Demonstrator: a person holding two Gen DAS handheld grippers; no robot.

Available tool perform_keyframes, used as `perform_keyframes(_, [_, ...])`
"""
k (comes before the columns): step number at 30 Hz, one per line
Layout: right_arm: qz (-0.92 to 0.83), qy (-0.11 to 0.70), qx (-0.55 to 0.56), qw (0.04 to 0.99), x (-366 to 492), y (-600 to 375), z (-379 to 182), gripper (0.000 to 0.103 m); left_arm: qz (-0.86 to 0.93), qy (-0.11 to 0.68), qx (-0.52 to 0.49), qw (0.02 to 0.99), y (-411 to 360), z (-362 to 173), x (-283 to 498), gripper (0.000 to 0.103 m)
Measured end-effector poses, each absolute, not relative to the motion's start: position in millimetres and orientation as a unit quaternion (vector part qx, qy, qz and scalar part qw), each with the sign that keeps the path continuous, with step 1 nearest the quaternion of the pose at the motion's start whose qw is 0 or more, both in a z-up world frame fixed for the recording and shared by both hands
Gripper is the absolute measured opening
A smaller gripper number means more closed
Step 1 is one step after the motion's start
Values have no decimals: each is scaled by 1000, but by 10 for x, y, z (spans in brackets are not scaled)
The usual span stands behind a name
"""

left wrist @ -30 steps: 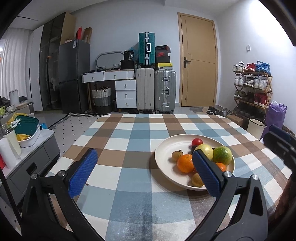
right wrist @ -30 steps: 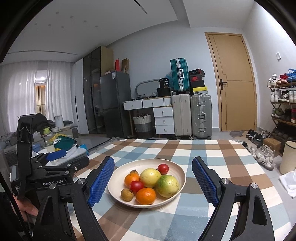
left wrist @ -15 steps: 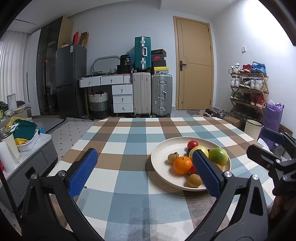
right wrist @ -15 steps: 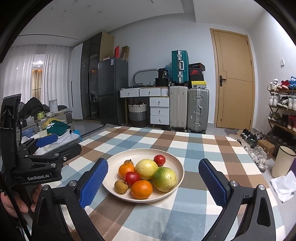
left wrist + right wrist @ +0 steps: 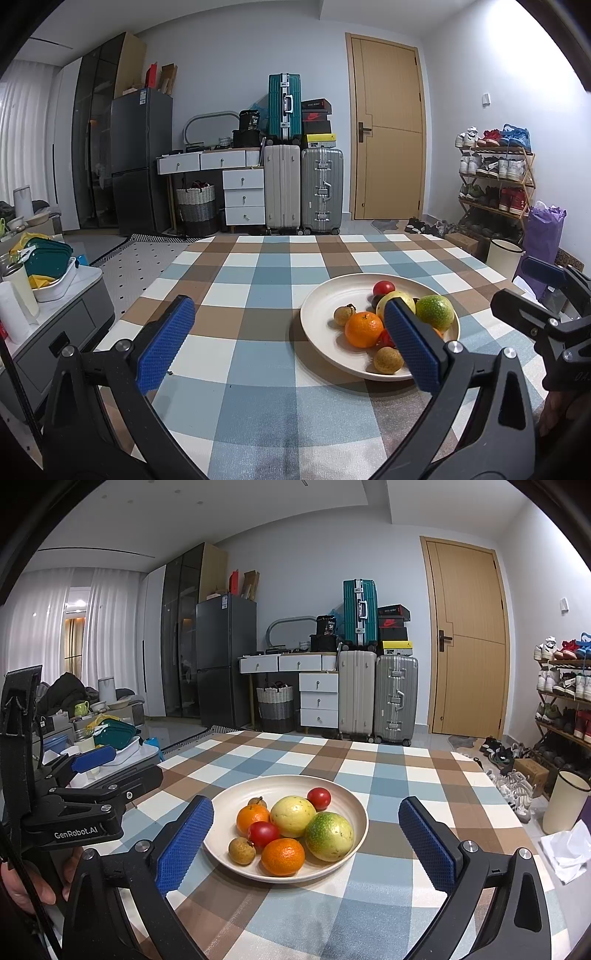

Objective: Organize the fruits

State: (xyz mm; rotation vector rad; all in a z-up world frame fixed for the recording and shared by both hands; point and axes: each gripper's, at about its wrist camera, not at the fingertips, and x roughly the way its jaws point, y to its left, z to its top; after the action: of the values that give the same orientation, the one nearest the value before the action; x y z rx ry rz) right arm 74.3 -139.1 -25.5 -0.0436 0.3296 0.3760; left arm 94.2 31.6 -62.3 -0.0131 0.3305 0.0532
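A cream plate (image 5: 284,781) on the checked tablecloth holds several fruits: two oranges (image 5: 283,856), a yellow fruit (image 5: 293,816), a green-yellow fruit (image 5: 328,836), two red ones (image 5: 263,833) and small brown ones (image 5: 242,850). My right gripper (image 5: 304,805) stands open just short of the plate, its blue pads either side of the plate's front, touching nothing. My left gripper (image 5: 288,304) is open and empty above the cloth, left of the plate (image 5: 332,284); its right pad hides part of the fruit pile. An orange (image 5: 364,329) shows in the left wrist view.
A hand holds the left gripper's body (image 5: 74,812) at the table's left edge. Bare checked cloth (image 5: 258,280) stretches behind and left of the plate. A low cabinet with containers (image 5: 48,258) stands left of the table; a bin (image 5: 565,801) and shoe rack stand right.
My right gripper's jaws have spread wider, from near the plate's rim to well outside it. The left gripper has stayed where it was, open.
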Motion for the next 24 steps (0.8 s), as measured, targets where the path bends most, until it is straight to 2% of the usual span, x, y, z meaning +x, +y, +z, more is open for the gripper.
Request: perform_keyframes(24, [186,163,-21,969,744,-1391,-249,102,30,165,-6,986,307,-630,943,102])
